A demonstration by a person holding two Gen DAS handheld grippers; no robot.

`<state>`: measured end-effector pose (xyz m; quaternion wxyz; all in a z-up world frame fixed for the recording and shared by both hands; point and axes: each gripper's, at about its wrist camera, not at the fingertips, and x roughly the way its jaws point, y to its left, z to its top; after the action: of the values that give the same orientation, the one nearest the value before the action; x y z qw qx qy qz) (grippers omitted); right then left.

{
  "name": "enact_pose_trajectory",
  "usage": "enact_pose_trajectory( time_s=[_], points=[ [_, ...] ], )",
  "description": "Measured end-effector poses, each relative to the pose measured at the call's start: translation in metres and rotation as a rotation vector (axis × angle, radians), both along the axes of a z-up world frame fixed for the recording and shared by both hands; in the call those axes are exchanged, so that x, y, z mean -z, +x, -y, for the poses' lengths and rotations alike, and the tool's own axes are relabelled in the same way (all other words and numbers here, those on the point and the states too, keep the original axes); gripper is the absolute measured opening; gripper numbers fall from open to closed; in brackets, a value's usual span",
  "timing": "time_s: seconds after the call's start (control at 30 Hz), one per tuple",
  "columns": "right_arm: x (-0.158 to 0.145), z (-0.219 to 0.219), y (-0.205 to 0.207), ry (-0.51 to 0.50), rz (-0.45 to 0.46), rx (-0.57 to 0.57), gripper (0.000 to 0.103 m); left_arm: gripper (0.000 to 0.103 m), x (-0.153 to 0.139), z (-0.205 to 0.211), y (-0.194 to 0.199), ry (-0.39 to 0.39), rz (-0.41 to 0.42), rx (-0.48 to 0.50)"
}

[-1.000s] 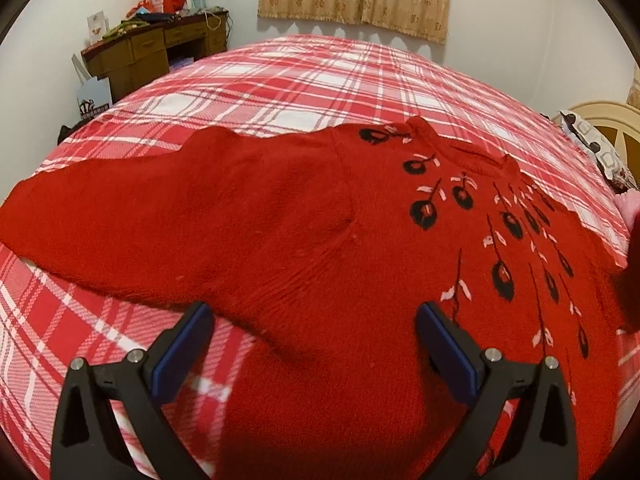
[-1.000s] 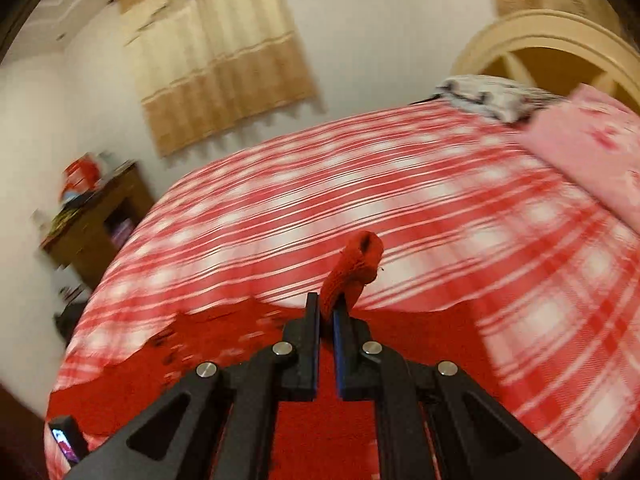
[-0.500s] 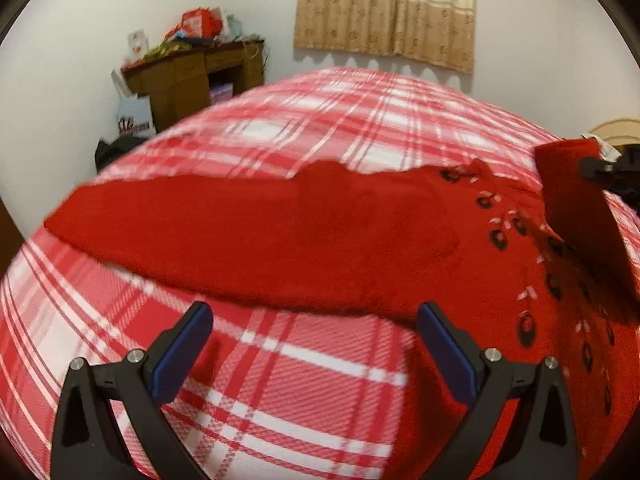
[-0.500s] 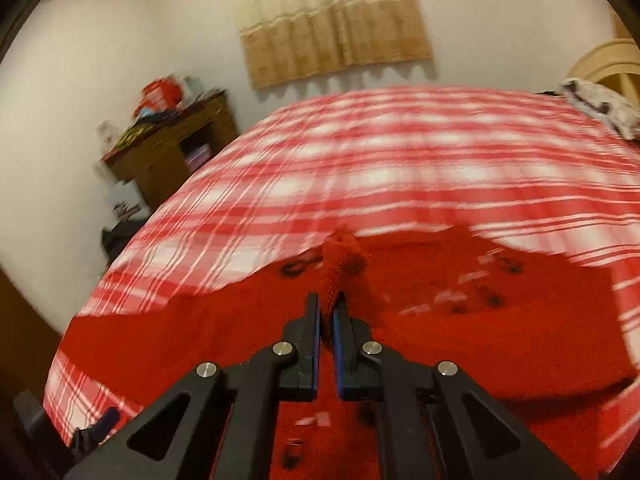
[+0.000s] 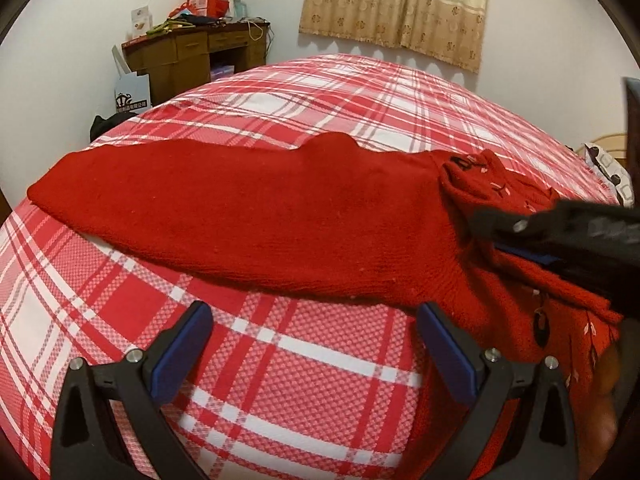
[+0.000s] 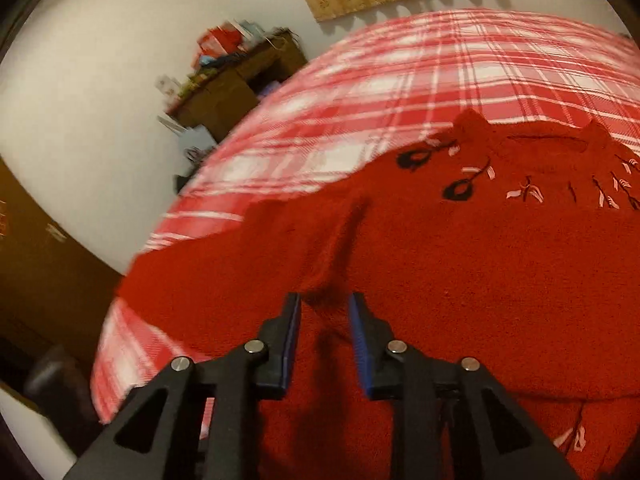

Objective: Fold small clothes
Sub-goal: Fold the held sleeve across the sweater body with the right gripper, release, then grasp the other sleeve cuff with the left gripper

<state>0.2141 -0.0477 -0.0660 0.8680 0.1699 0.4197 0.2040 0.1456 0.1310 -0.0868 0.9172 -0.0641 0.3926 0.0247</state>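
A red knit sweater with black and pink embroidery lies on the red plaid bed. One sleeve stretches out to the left. My left gripper is open and empty, just above the bedspread below that sleeve. In the right wrist view my right gripper is open over the sweater, with a raised fold of red knit between its jaws. It also shows at the right of the left wrist view, low over the sweater body.
A wooden desk piled with clutter stands against the far wall at the left, with a white bag beside it. A beige curtain hangs on the far wall. A patterned pillow lies at the far right.
My right gripper carried the far sleeve across onto the sweater body and has opened, letting the knit go. My left gripper has swung left, off the sweater, to the outstretched sleeve.
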Motion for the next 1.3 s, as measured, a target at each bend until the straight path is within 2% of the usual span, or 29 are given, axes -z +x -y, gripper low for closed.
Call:
enact_pose_trajectory(
  time_s=[0.1,0.13,0.17,0.23,0.4,0.47,0.5,0.6,0.67,0.73,0.83,0.97,1.0,1.07,1.13,1.2,1.27,1.3],
  points=[
    [-0.017,0.017,-0.014,0.03,0.088,0.045,0.026,0.103,0.002,0.001,0.001,0.016,-0.007,-0.002],
    [-0.021,0.021,-0.016,0.014,0.112,0.074,0.026,0.103,0.002,0.002,0.001,0.024,-0.009,-0.003],
    [-0.024,0.022,-0.016,-0.022,0.124,0.097,0.021,0.103,0.002,0.002,0.002,0.031,-0.01,-0.004],
    [-0.021,0.017,-0.007,-0.064,0.107,0.088,0.011,0.103,0.002,0.003,0.002,0.037,-0.01,-0.005],
    [0.006,-0.017,0.013,-0.104,0.026,0.007,0.011,0.103,0.003,0.002,0.002,0.035,-0.007,-0.005],
    [0.022,-0.022,0.017,-0.072,-0.019,-0.007,0.011,0.103,0.003,0.002,0.001,0.037,-0.007,-0.005],
    [0.024,-0.019,0.018,-0.037,-0.01,0.006,0.011,0.103,0.003,0.002,0.001,0.038,-0.007,-0.005],
    [0.022,-0.009,0.021,0.015,-0.047,-0.001,0.011,0.103,0.003,0.002,0.001,0.036,-0.006,-0.005],
    [0.01,0.0,0.013,0.005,-0.027,0.021,0.011,0.103,0.003,0.002,0.001,0.036,-0.006,-0.005],
    [-0.009,0.014,-0.007,-0.007,0.037,0.055,0.011,0.103,0.003,0.002,0.001,0.033,-0.007,-0.005],
    [-0.035,0.036,-0.046,-0.028,0.119,0.113,0.011,0.103,0.003,0.0,0.001,0.015,-0.008,0.001],
    [-0.054,0.063,-0.097,-0.084,0.189,0.18,0.012,0.103,-0.001,-0.005,-0.002,-0.017,-0.017,0.015],
    [-0.056,0.07,-0.11,-0.099,0.202,0.201,0.014,0.103,-0.003,-0.006,-0.004,-0.025,-0.02,0.018],
    [-0.058,0.083,-0.133,-0.115,0.216,0.228,0.024,0.103,-0.01,-0.017,-0.017,-0.052,-0.016,0.005],
    [-0.057,0.091,-0.147,-0.128,0.224,0.245,0.031,0.103,-0.017,-0.03,-0.028,-0.065,0.0,-0.014],
    [-0.056,0.096,-0.157,-0.121,0.22,0.258,0.035,0.103,-0.028,-0.048,-0.035,-0.026,0.027,-0.053],
    [-0.056,0.095,-0.164,-0.097,0.209,0.268,0.054,0.103,-0.042,-0.074,-0.039,0.043,0.062,-0.123],
    [-0.056,0.091,-0.166,-0.09,0.213,0.274,0.059,0.103,-0.051,-0.09,-0.038,0.079,0.081,-0.166]
  ],
)
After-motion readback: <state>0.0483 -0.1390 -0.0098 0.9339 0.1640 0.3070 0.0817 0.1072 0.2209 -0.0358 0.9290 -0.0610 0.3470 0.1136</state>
